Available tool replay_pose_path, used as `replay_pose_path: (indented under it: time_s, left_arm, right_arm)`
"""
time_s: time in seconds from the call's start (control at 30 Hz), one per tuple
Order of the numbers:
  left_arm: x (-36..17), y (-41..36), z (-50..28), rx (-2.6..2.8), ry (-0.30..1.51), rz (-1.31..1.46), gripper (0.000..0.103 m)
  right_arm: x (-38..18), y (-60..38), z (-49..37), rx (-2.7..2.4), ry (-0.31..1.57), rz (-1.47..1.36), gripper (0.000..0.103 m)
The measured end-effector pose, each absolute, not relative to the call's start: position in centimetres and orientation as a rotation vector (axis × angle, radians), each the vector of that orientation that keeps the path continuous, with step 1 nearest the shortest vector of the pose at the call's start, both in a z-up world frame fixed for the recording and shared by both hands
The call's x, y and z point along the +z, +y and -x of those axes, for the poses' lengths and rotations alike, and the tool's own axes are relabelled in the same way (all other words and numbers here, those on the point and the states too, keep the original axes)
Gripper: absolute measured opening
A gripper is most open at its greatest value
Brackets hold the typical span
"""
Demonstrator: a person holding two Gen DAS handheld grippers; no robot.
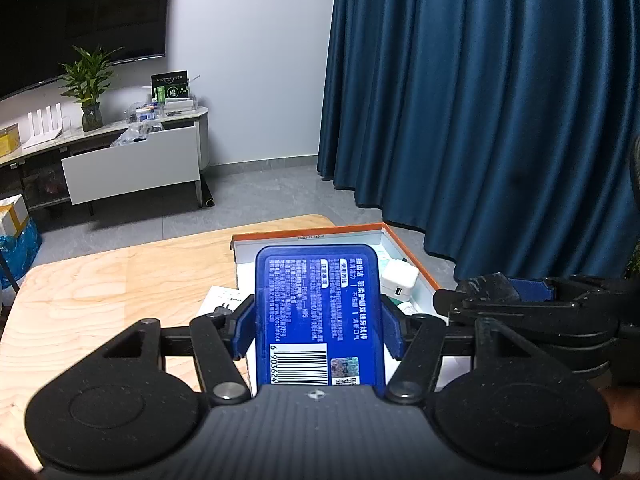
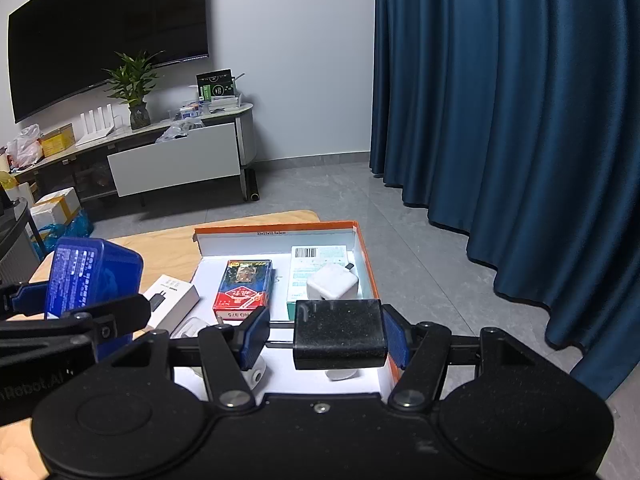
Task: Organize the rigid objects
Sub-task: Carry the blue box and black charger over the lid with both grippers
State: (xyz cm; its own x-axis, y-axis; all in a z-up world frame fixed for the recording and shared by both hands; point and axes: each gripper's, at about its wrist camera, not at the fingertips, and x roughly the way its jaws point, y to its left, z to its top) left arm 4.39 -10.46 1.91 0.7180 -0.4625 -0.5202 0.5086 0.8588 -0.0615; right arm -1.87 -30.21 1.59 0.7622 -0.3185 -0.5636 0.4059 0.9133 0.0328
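My left gripper (image 1: 317, 328) is shut on a blue flat box (image 1: 316, 300) with white print and a barcode, held above the near end of an orange-rimmed white tray box (image 1: 404, 248). The right wrist view shows the same blue box (image 2: 92, 276) at the left. My right gripper (image 2: 325, 338) is shut on a black charger block (image 2: 340, 332), whose prongs point at the left pad, over the tray box (image 2: 276, 226). Inside lie a red card pack (image 2: 242, 286), a teal-white carton (image 2: 320, 256) and a white charger cube (image 2: 332, 282).
The tray box stands at the far right corner of a wooden table (image 1: 100, 300). A white carton (image 2: 172, 300) lies on the table beside its left wall. Small white items (image 2: 256, 376) lie under my right fingers. A blue curtain (image 2: 500, 120) hangs to the right, past bare floor.
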Motion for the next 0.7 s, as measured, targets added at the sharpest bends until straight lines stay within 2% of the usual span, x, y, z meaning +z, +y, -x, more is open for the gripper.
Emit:
replay_pose_path:
  time_s: [0.7]
  left_arm:
    - [1.6,-10.8,-6.1,-0.536,0.579,-0.082,0.062]
  right_arm:
    - [0.8,-31.5,-0.7,-0.38,0.604,-0.164,0.072]
